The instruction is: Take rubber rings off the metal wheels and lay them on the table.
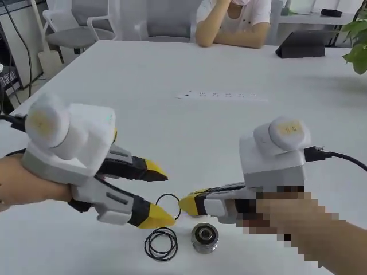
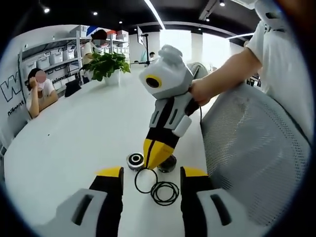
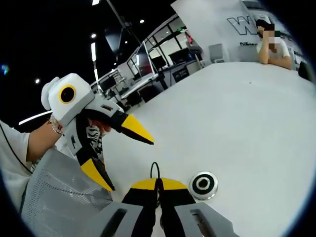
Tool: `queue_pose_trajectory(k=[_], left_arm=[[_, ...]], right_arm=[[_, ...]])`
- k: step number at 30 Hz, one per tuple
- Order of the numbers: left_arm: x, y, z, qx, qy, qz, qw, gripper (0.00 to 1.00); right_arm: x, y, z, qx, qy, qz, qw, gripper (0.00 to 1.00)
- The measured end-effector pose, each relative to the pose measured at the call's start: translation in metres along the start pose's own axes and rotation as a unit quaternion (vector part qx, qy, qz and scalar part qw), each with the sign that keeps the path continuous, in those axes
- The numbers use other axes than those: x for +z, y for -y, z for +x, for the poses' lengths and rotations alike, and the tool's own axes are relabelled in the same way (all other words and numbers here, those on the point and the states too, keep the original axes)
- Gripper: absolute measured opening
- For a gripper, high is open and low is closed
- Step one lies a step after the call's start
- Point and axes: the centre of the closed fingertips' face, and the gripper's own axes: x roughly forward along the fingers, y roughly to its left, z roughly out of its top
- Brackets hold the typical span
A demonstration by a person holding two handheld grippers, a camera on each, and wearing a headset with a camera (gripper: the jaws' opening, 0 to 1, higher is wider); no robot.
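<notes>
Open table [image 1: 172, 69] past wheel [image 1: 203, 236] and rings [image 1: 161, 243]

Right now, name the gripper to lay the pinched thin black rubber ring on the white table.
Right: the right gripper is shut on the thin black rubber ring; the left gripper is open, holding nothing.

A large white table [image 1: 172, 74] carried a white power strip [image 1: 221, 95]. Grey office chairs [image 1: 71, 35] stood beyond its far edge. Shelving [image 2: 49, 59] with storage bins lined one wall, a potted plant [image 2: 106, 64] nearby. Ceiling strip lights [image 2: 155, 14] were lit.
</notes>
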Motion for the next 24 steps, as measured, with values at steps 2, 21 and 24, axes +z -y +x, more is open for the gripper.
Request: queue_pose_trajectory(k=[2, 21, 24], left_arm=[[-0.006, 0.001, -0.009, 0.009, 0.0, -0.008, 0.9999, 0.48], [-0.057, 0.014, -0.059, 0.089, 0.031, -0.108, 0.9897, 0.63], [-0.061, 0.016, -0.06, 0.095, 0.029, -0.112, 0.9888, 0.64]], right_arm=[[-0.004, -0.007, 0.003, 0.015, -0.008, 0.005, 0.9999, 0.0], [-0.043, -0.008, 0.014, 0.007, -0.085, -0.029, 0.9959, 0.0], [-0.042, -0.008, 0.014, 0.001, -0.086, -0.052, 0.9949, 0.02]])
